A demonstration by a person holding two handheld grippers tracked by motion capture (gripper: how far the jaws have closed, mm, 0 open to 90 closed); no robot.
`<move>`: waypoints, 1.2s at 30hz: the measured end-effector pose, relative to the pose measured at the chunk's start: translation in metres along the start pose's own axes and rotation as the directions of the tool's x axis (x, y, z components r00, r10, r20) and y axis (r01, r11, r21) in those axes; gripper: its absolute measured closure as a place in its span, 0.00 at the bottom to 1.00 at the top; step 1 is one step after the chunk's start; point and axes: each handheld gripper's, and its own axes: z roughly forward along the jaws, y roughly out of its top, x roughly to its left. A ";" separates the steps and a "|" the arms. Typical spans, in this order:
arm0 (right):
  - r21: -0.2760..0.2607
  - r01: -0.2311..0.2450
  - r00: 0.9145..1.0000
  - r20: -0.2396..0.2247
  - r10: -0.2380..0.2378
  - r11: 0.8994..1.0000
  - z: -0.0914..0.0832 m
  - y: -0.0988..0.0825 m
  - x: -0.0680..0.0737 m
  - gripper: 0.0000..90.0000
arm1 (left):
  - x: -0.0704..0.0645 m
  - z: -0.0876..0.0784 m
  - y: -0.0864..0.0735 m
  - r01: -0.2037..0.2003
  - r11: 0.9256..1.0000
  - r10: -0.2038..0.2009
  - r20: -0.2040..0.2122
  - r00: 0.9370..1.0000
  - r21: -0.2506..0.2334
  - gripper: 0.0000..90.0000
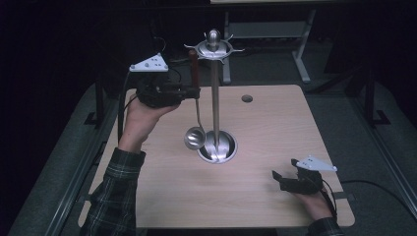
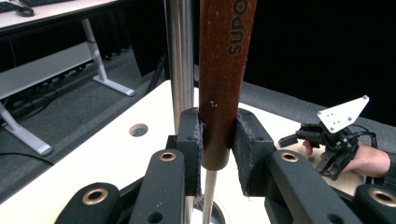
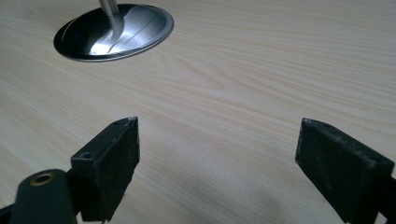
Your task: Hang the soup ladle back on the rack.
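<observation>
Item: light wood-grain bench (image 1: 275,196) with rounded corners and 1 round hole (image 1: 247,98) near its far edge, set among dark surroundings. Item: steel utensil stand (image 1: 215,93), upright near the bench's centre, comprising a round dished base (image 1: 217,147), a tall polished pole and a top ring of hooks (image 1: 212,48) under a ball finial. Item: ladle (image 1: 195,118), hanging vertical just left of the pole, dark reddish-brown wooden handle uppermost, thin metal shaft below, bowl (image 1: 194,137) low beside the base; whether the bowl touched the bench could not be told. Item: left gripper (image 1: 193,91), raised left of the stand in the person's left hand, its fingers (image 2: 246,144) clamped on the lower end of the ladle's handle, partial lettering "SUPO" visible above them in the left gripper view. Item: right gripper (image 1: 281,177), low at the bench's near right corner in the right hand, its fingers (image 3: 112,161) wide apart with bare bench between them.
</observation>
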 end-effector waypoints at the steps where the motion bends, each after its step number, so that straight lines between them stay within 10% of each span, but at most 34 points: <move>1: 0.000 0.002 1.000 0.000 -0.002 1.000 0.000 0.000 0.000 0.15 | 0.000 0.001 0.000 0.001 1.000 -0.001 0.001 1.000 0.001 0.81; 17: -0.003 0.000 1.000 0.000 0.000 1.000 -0.001 0.000 -0.001 0.15 | 0.003 0.010 -0.006 0.015 1.000 -0.015 0.017 1.000 0.002 0.80; 36: 0.002 -0.001 1.000 -0.002 0.001 1.000 0.000 0.000 0.000 0.15 | 0.001 -0.016 -0.032 0.032 0.998 -0.030 -0.036 0.999 0.054 0.47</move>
